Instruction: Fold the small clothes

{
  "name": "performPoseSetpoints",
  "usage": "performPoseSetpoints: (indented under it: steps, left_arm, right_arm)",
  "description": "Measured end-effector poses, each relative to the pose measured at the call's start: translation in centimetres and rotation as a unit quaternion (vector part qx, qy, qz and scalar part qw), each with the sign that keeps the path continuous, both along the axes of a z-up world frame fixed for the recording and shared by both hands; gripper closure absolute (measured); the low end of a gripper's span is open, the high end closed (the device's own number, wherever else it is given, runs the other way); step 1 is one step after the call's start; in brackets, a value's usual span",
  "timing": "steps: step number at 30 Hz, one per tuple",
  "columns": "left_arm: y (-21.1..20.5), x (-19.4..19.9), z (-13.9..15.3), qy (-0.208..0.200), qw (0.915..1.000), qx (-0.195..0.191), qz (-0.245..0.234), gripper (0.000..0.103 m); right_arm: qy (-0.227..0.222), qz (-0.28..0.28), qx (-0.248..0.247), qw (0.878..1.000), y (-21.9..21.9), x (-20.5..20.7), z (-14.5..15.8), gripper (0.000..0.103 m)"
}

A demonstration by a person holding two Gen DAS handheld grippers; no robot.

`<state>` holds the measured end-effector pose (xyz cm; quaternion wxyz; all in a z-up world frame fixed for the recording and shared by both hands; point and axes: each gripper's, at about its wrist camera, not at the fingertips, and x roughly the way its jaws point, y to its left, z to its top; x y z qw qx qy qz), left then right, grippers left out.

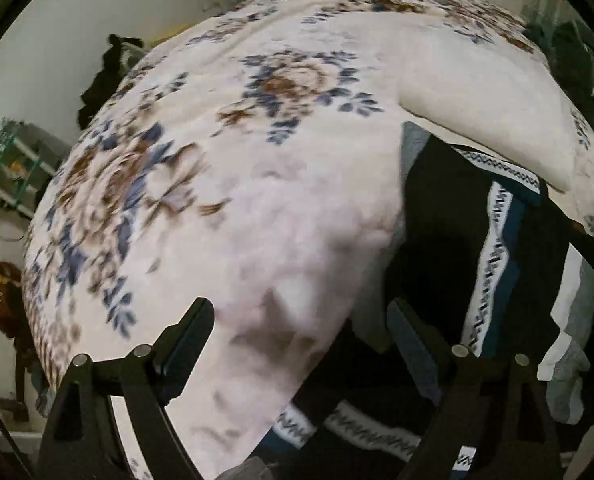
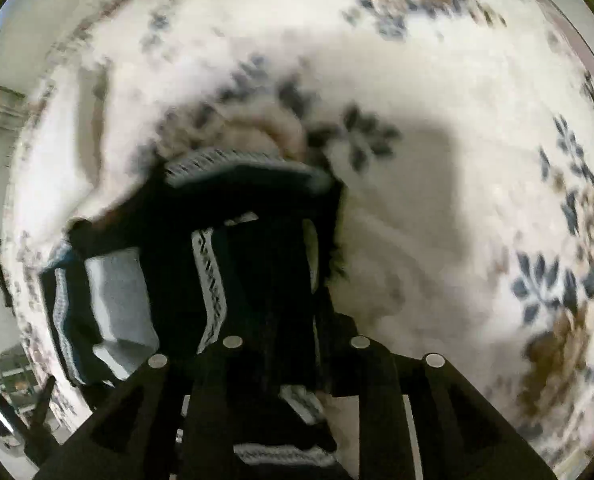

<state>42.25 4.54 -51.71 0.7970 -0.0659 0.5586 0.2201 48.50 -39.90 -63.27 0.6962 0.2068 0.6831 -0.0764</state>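
Note:
A pile of small dark garments with white patterned waistbands lies on the floral bedspread, at the right of the left wrist view. My left gripper is open and empty above the bedspread, its right finger at the pile's edge. In the right wrist view my right gripper is shut on a black garment with a white patterned band, which hangs blurred between the fingers above the bedspread. A grey garment lies in the pile to its left.
A white fold of the blanket lies behind the pile. Dark clothes hang at the bed's far left edge. A green-framed rack stands on the floor at left. More dark clothes sit at the far right.

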Motion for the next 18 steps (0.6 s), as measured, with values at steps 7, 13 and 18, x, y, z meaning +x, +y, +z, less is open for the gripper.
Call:
performPoseSetpoints:
  steps: [7,13,18]
  left_arm:
    - [-0.8,2.6,-2.8,0.022,0.9986,-0.013,-0.046,0.015]
    - [0.3,3.7,-6.8,0.077,0.9939,-0.016,-0.077,0.014]
    - [0.9,2.4,-2.9,0.030,0.9952,-0.024,-0.090,0.014]
  right_arm:
    - [-0.001,-0.122,0.216,0.969,2.1,-4.3,-0.7,0.063]
    - [0.075,-0.157,0.181,0.968,6.1,-5.0,-7.6,0.074]
    - [0.068,-0.128,0.201,0.969,6.0,-5.8,-3.4,0.059]
